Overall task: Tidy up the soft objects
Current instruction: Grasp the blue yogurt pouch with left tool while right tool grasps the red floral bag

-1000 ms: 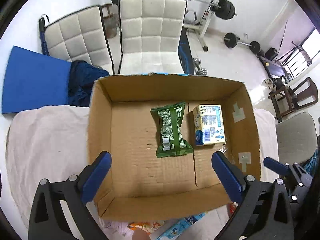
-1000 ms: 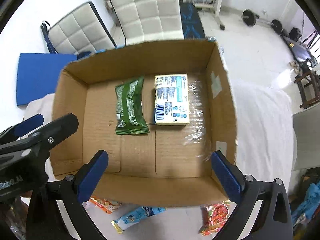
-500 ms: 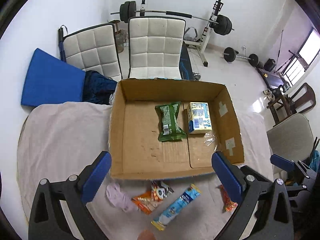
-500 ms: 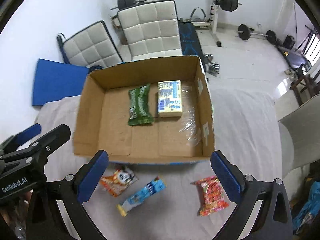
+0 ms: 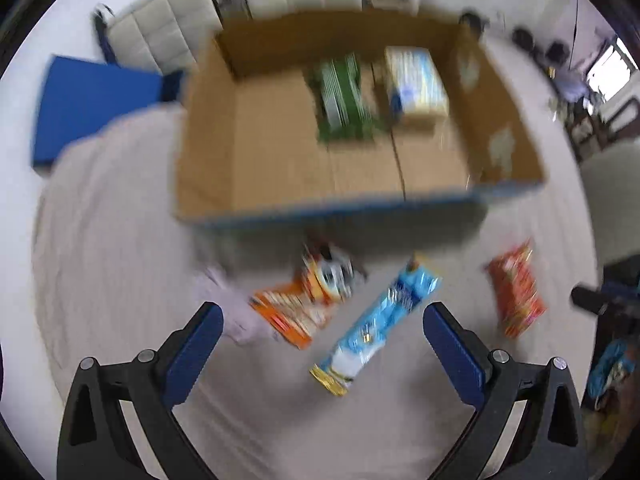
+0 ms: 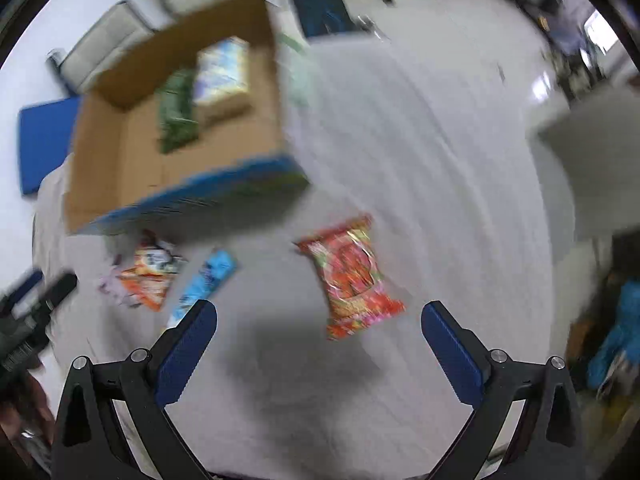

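An open cardboard box (image 5: 208,152) (image 6: 100,160) on the cloth-covered table holds a green packet (image 5: 344,100) (image 6: 176,116) and a yellow-blue pack (image 5: 416,80) (image 6: 222,76). In front of it lie an orange packet (image 5: 300,304) (image 6: 150,276), a long blue packet (image 5: 376,324) (image 6: 208,280), a red packet (image 5: 516,292) (image 6: 352,276) and a pale purple soft item (image 5: 236,312). My left gripper (image 5: 320,352) is open and empty above the orange and blue packets. My right gripper (image 6: 318,344) is open and empty just short of the red packet. Both views are motion-blurred.
White padded chairs (image 5: 172,28) and a blue mat (image 5: 92,96) stand beyond the table. A grey chair (image 5: 612,192) is at the right. The left gripper's tip shows in the right wrist view (image 6: 36,304) at the left edge.
Both grippers have pulled back from over the box and tilted down toward the packets on the cloth. The right view has swung right, toward the red packet. Both stay open.
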### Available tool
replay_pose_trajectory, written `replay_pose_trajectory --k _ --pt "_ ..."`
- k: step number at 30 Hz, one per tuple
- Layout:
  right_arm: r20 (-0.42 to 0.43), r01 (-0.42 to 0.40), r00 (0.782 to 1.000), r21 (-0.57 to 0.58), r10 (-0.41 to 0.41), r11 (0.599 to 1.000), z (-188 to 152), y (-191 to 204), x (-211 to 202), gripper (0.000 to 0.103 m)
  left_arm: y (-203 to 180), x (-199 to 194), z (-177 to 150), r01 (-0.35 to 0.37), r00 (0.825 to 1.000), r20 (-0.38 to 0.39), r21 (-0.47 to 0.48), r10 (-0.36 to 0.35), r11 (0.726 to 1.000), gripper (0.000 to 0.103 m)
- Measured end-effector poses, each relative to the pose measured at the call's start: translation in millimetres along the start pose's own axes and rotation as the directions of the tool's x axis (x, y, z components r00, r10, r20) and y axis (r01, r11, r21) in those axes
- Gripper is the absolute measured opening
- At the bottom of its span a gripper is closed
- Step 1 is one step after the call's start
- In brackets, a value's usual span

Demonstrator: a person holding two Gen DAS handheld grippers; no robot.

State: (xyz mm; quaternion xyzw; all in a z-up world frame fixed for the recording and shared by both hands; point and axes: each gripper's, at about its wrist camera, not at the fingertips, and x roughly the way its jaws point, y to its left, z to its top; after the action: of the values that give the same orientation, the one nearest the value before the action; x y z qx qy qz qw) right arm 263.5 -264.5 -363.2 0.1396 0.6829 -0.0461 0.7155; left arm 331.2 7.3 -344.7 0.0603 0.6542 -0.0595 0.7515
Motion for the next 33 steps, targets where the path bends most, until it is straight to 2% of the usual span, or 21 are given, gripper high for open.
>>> replay_pose_trajectory --k 3,6,9,10,11,12,13,14,15,16,18,19,20,21,22,25,27,29,31,33 --pt "-0.063 0.052 0.997 -0.036 -0.054 0.998 3.7 -9.3 39.6 0.103 -12.8 42.8 -8.4 0.004 0.996 -0.094 0.023 -0.002 1.0 0.098" --pt "-0.115 0.069 0.99 -0.096 -0.08 0.993 8.8 -8.3 77.2 0.103 -28.3 83.9 -14.5 -0.064 0.982 -0.17 0.085 0.077 0.994 0.098" --pt "-0.119 0.123 0.982 -0.185 -0.146 0.975 7.3 0.9 99.4 0.103 -42.5 111.6 -19.5 -0.075 0.964 -0.242 0.151 0.11 0.986 0.097" --pt "-0.127 0.121 0.981 -0.2 -0.149 0.972 6.3 3.5 104.8 0.103 -46.9 120.3 -22.0 -0.063 0.955 -0.275 0.165 0.107 0.984 0.084" --pt "-0.136 0.124 0.979 -0.207 -0.154 0.97 5.4 5.1 109.7 0.102 -49.3 127.2 -24.2 -0.054 0.946 -0.306 0.168 0.104 0.984 0.078" --pt "-0.153 0.118 0.976 -0.215 -0.152 0.969 4.2 6.6 115.1 0.097 -50.7 133.3 -26.9 -0.06 0.936 -0.333 0.165 0.113 0.984 0.074" --pt "-0.17 0.11 0.974 -0.22 -0.149 0.969 3.3 7.5 119.7 0.086 -51.4 132.6 -27.1 -0.057 0.941 -0.323 0.14 0.1 0.988 0.066" --pt "-0.195 0.107 0.969 -0.217 -0.151 0.97 1.7 7.0 125.4 0.079 -54.7 134.6 -28.8 -0.042 0.937 -0.338 0.134 0.086 0.99 0.06" --pt "-0.205 0.116 0.965 -0.218 -0.161 0.969 0.0 6.9 128.8 0.072 -56.3 134.5 -29.4 -0.033 0.936 -0.344 0.125 0.074 0.992 0.048" --pt "-0.208 0.115 0.965 -0.222 -0.162 0.968 -0.8 7.2 130.6 0.071 -59.6 135.7 -30.2 -0.019 0.929 -0.365 0.108 0.057 0.994 0.042" --pt "-0.211 0.11 0.964 -0.239 -0.162 0.965 -5.9 9.4 132.1 0.071 -66.9 138.5 -37.1 0.05 0.918 -0.397 0.071 -0.018 0.996 0.04" --pt "-0.219 0.101 0.963 -0.243 -0.156 0.965 -8.7 10.8 131.7 0.071 -69.3 139.5 -43.1 0.123 0.902 -0.42 0.014 -0.105 0.992 0.04" --pt "-0.235 0.08 0.962 -0.24 -0.137 0.967 -11.0 11.2 130.9 0.071 -72.8 140.5 -49.5 0.193 0.877 -0.443 -0.035 -0.188 0.981 0.04" --pt "-0.242 0.068 0.962 -0.236 -0.126 0.969 -13.1 13.5 130.5 0.071 -74.8 141.4 -52.3 0.214 0.866 -0.453 -0.048 -0.213 0.976 0.042" --pt "-0.247 0.059 0.962 -0.229 -0.117 0.972 -13.8 13.0 129.0 0.071 -76.1 142.9 -54.8 0.207 0.867 -0.452 -0.056 -0.209 0.977 0.042" --pt "-0.239 0.058 0.965 -0.206 -0.107 0.977 -13.9 10.5 124.3 0.071 -67.0 143.9 -45.5 0.162 0.897 -0.395 -0.121 -0.197 0.979 0.042" --pt "-0.241 0.058 0.965 -0.183 -0.102 0.981 -8.6 10.4 123.2 0.072 -61.2 150.1 -43.0 0.182 0.892 -0.381 -0.19 -0.244 0.965 0.042" --pt "-0.242 0.067 0.965 -0.156 -0.104 0.985 -7.9 7.8 123.4 0.072 -61.5 155.2 -42.1 0.175 0.891 -0.38 -0.218 -0.249 0.96 0.043" --pt "-0.238 0.081 0.965 -0.139 -0.113 0.987 -8.5 3.0 123.0 0.072 -69.7 155.2 -38.4 0.133 0.919 -0.348 -0.167 -0.184 0.977 0.043" --pt "-0.234 0.098 0.964 -0.13 -0.126 0.987 -6.1 8.1 127.6 0.072 -81.0 156.8 -39.4 0.09 0.933 -0.334 -0.134 -0.131 0.987 0.042"
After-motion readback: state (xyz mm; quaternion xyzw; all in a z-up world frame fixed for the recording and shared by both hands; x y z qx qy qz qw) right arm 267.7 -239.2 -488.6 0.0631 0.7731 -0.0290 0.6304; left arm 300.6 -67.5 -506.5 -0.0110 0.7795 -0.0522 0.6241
